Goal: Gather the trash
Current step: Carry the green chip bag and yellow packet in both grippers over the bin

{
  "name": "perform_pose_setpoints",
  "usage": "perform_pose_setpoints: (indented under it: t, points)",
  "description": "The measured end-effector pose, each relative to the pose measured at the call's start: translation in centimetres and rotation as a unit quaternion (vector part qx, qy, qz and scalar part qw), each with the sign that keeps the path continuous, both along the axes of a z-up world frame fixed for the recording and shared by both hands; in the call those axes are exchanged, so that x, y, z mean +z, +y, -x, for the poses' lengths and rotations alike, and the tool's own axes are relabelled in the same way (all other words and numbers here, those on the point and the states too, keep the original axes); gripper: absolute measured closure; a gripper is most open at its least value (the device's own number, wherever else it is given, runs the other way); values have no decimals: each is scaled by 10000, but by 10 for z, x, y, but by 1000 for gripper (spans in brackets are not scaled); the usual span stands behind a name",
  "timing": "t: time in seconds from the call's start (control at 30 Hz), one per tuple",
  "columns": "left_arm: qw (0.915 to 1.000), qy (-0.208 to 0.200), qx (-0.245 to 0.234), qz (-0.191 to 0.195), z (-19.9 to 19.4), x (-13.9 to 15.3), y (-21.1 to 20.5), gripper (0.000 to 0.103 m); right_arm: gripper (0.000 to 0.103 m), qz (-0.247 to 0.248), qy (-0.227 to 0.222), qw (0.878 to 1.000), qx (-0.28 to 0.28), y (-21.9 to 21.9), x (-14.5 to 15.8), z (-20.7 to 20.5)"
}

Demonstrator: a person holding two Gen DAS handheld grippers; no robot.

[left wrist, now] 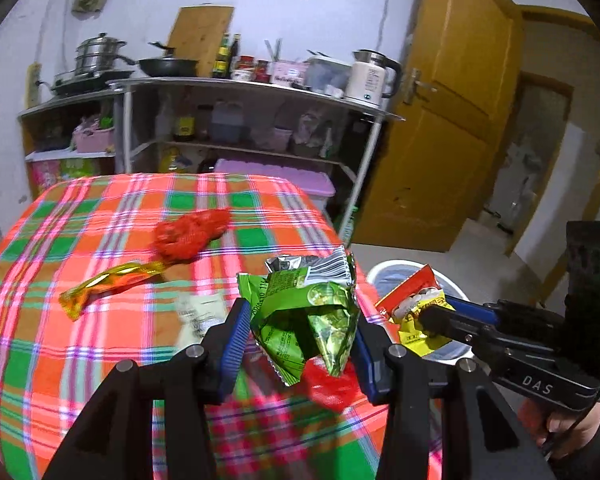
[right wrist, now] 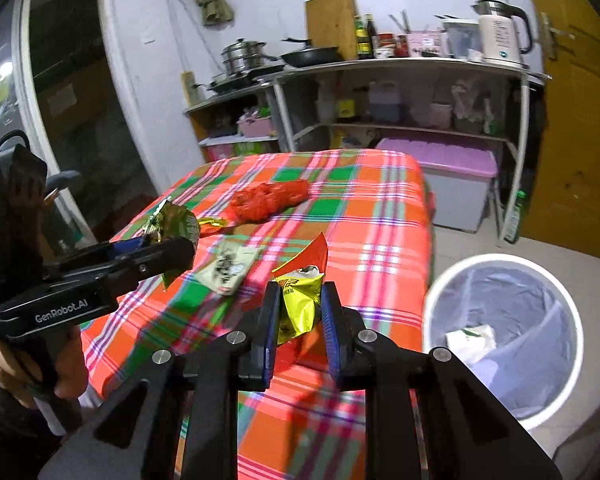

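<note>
My left gripper (left wrist: 300, 320) is shut on a crumpled green snack bag (left wrist: 308, 312), held above the plaid table near its right edge; it also shows in the right wrist view (right wrist: 172, 224). My right gripper (right wrist: 300, 312) is shut on a yellow and red wrapper (right wrist: 300, 304), also seen in the left wrist view (left wrist: 412, 304) over the white trash bin (right wrist: 436, 300). On the table lie a red net bag (left wrist: 192, 232), a gold and red wrapper (left wrist: 108, 284) and a pale printed packet (right wrist: 228, 266).
The bin (left wrist: 384, 270) stands on the floor right of the table (left wrist: 60, 360), lined with a grey bag holding a white scrap (right wrist: 470, 340). Behind are shelves (left wrist: 240, 88) with pans, bottles and a kettle, a purple-lidded box (right wrist: 460, 188) and a yellow door (left wrist: 452, 120).
</note>
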State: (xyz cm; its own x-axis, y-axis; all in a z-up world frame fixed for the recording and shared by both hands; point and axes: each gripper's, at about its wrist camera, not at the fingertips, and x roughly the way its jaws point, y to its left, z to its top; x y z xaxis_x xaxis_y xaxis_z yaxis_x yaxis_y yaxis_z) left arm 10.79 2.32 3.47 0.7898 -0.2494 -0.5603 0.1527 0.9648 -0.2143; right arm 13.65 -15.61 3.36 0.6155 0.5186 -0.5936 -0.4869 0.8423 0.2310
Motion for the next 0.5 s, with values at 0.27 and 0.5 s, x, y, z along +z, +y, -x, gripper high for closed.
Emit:
perform_pose_setpoints:
  t: [0.27,0.5]
  points:
    - [9989,73,-465,-19,-21,-5,-49,56,82,-46,117,9985,-525,-50,-10,0]
    - [9962,222,-841,-52,-43,-15,-89,56,82,-88,264,9951,-946,-90,-24,-7]
